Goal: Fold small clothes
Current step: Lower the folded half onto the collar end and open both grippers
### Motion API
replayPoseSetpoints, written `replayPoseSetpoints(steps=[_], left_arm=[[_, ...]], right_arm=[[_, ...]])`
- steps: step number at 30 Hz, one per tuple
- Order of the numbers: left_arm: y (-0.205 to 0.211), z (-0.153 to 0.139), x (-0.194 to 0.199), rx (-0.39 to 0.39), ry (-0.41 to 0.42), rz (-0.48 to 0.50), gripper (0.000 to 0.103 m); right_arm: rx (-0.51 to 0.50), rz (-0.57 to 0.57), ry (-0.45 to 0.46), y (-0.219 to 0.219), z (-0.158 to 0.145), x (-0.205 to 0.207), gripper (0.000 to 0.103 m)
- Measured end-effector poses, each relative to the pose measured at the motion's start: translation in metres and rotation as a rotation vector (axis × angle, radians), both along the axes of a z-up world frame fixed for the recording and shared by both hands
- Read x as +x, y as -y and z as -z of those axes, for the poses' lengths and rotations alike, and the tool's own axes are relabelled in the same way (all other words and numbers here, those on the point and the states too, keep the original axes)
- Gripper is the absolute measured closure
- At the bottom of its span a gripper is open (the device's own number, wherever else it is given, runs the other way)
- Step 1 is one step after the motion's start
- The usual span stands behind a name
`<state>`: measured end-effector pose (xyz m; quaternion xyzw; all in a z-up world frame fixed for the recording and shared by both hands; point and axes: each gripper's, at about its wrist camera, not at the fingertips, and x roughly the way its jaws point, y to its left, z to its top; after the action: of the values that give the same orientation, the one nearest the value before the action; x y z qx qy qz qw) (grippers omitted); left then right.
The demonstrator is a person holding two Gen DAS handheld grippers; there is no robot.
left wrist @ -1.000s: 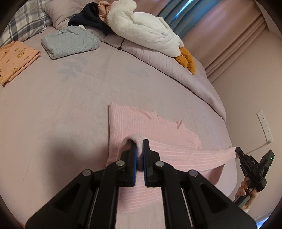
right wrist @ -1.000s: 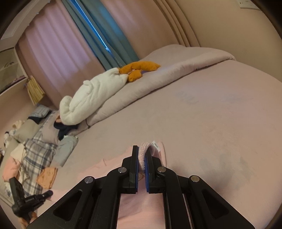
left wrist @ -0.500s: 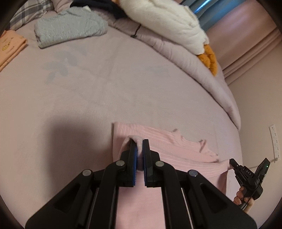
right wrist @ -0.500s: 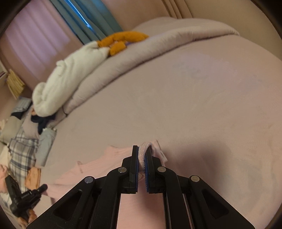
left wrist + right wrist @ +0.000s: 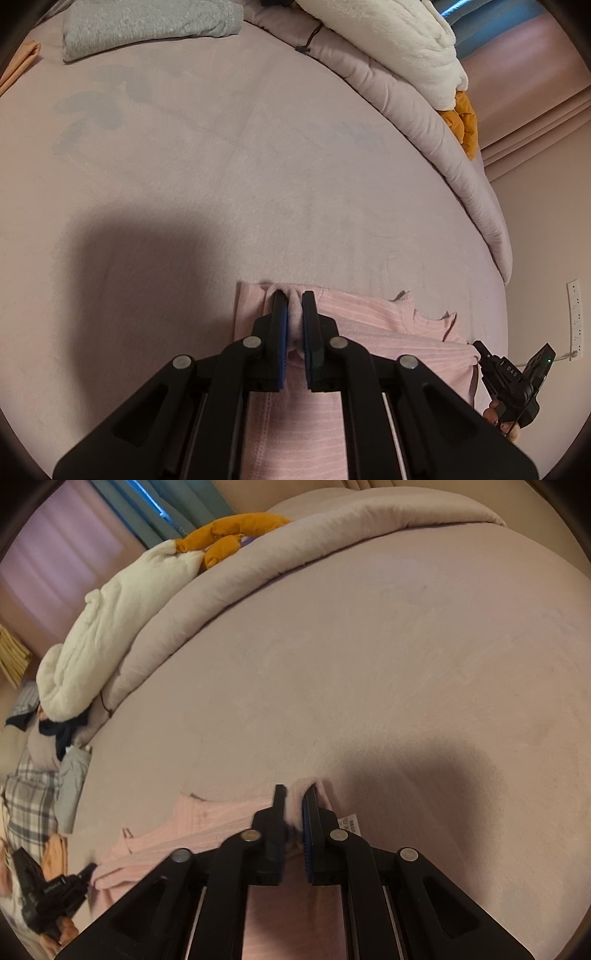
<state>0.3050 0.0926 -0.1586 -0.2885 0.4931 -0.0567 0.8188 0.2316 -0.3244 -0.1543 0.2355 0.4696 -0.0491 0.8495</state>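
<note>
A pink ribbed top lies on the mauve bed, partly folded over itself. My left gripper is shut on a pinch of its edge at the top's far left corner, low over the bed. My right gripper is shut on the other corner of the same top, beside a white care label. Each gripper shows in the other's view: the right one at the top's right end, the left one at the left end.
A folded grey garment and an orange one lie at the far left of the bed. A rolled duvet with a white blanket and an orange plush runs along the far side. A wall socket is right.
Both grippers have carried the held edge of the pink top forward and down toward the bed, folding it over itself. Both cameras now sit much lower and closer to the bed.
</note>
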Motion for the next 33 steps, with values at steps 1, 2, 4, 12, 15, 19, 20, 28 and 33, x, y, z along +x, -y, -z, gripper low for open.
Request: replayPoseSetpoints(steps=[1,2,4,12,15,19,20,28,33], left_arm=[[-0.001,-0.001,0.001,-0.006,0.0,0.006,0.096],[-0.002,-0.001,0.001,-0.009,0.0,0.01,0.095],[-0.004,-0.003,0.001,-0.019,0.005,0.01,0.093],[-0.014,-0.022,-0.004,0.045,0.091,-0.063,0.048],[-0.017,-0.023,-0.006,0.042,0.079,-0.06,0.048],[-0.016,-0.029,-0.012,0.079,0.084,-0.044,0.046],[-0.015,-0.03,-0.014,0.076,0.089,-0.035,0.046],[-0.01,-0.032,-0.061,0.094,0.071,0.038,0.039],[-0.002,-0.021,-0.107,0.101,0.039,0.098,0.039]], right_arm=[[0.005,0.001,0.007,0.002,-0.001,0.0,0.096],[0.011,0.002,0.01,0.004,-0.002,0.002,0.096],[0.031,0.012,0.019,0.008,-0.004,0.005,0.096],[0.05,0.008,0.033,0.009,-0.009,0.012,0.089],[-0.022,0.075,0.047,0.011,-0.014,0.01,0.055],[-0.009,0.092,0.062,0.022,-0.021,0.005,0.055],[-0.007,0.092,0.064,0.024,-0.022,0.003,0.055],[-0.064,-0.012,-0.01,0.009,-0.021,-0.024,0.055],[-0.1,-0.042,-0.05,0.003,-0.018,-0.066,0.056]])
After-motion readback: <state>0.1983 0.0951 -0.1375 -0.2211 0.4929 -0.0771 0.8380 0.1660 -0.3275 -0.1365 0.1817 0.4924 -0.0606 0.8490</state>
